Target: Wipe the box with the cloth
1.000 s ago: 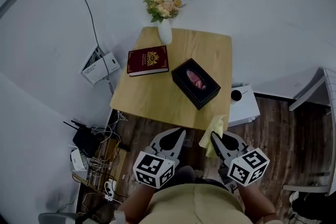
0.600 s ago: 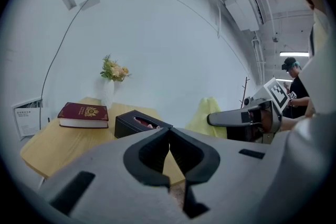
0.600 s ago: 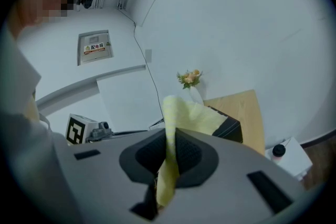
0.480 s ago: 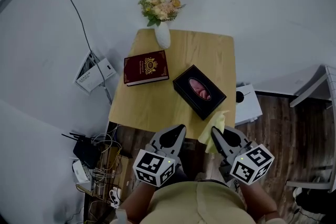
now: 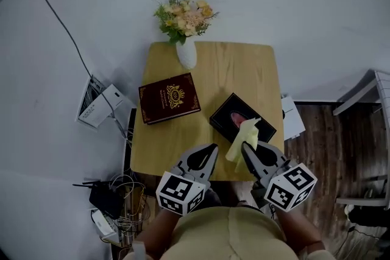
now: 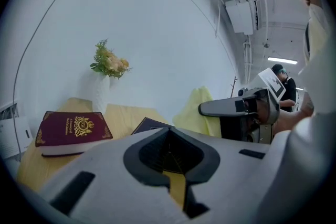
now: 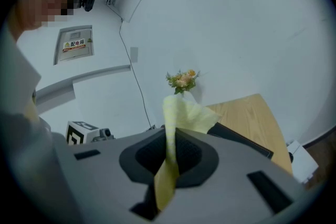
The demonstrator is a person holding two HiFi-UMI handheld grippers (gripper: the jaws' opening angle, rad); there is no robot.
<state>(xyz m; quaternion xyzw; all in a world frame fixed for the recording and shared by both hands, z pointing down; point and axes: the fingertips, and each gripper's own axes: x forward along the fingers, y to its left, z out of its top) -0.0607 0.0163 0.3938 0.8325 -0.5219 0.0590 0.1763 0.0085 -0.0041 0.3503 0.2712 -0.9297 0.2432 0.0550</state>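
Your right gripper (image 5: 245, 150) pinches the yellow cloth (image 5: 239, 142) just near of the box (image 5: 226, 114), and the cloth's top overlaps the box's near end; contact unclear. Your left gripper (image 5: 213, 150) sits near-left of the box. Book (image 5: 169, 97) left of the box, vase (image 5: 186, 53) beyond-left.

— How much of the box (image 5: 224, 115) does the head view give?
— Not all. The cloth (image 5: 242, 138) covers its near corner, and the right gripper (image 5: 246, 149) overlaps the table's (image 5: 237, 64) near edge below it.
— And the left gripper view?
— One dark corner of the box. The left gripper's (image 6: 169, 139) own body hides the rest.
— The book (image 5: 169, 98)?
— Gold print on the cover, too small to read.
— Anything cut off?
— A grey frame (image 5: 359, 97) at the right edge. I cannot tell what it is.
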